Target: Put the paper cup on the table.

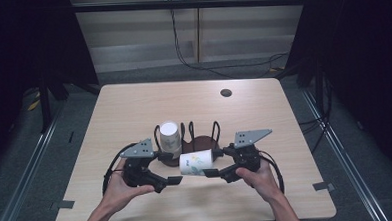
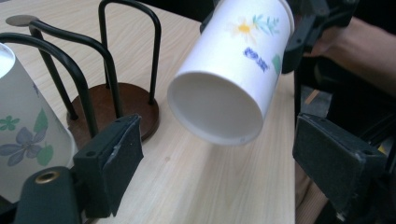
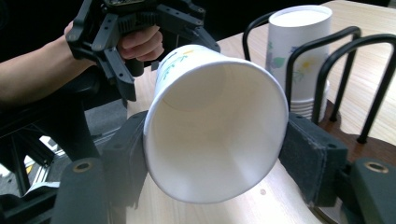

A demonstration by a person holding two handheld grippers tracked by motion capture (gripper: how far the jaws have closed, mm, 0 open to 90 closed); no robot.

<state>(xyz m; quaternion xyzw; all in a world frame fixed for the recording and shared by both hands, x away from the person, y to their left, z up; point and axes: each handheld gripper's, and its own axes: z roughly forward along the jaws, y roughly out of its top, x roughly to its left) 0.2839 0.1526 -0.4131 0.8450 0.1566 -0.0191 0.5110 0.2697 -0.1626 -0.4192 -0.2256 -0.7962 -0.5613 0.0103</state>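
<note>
The right gripper (image 1: 212,173) is clamping a paper cup (image 1: 196,163) near its open rim, holding it on its side just above the table (image 1: 133,103), in front of the rack (image 1: 201,140) where a stack (image 1: 169,138) of upturned cups is sitting. The left gripper (image 1: 173,180) is standing open, its jaws wide and apart from the cup's base, gripping nothing. The risk, as I judge it, is sitting in that rim grip: thin paper is bowing between the pads, so a harder squeeze could crease it, while a looser one could let the cup slide out and roll. Swinging it carelessly could also knock the stack or snag a rack loop.
</note>
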